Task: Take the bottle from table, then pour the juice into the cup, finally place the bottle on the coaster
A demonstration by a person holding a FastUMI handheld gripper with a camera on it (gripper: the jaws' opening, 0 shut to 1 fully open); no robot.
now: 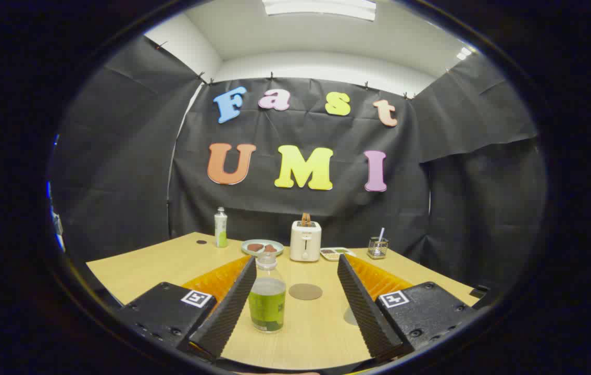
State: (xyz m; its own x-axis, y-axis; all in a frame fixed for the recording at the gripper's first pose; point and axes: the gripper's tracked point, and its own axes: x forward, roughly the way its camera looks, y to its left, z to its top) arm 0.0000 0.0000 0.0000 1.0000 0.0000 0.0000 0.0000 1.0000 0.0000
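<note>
Gripper view: wooden table (134, 276), black-draped booth, tool (295, 276) spread wide around bottle (267, 297).

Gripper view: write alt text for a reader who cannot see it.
The open tongs straddle a clear juice bottle standing on a wooden table, close by one finger, untouched. Just beyond it lies a round coaster; farther back stand a white toaster, a plate and a glass cup.

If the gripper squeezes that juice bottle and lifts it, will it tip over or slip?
The bottle stands upright between the open gripper fingers, tall and narrow, so a sideways nudge could tip it. It looks mostly full of juice, so probably heavy for its size. Its clear smooth wall may be slippery.
</note>
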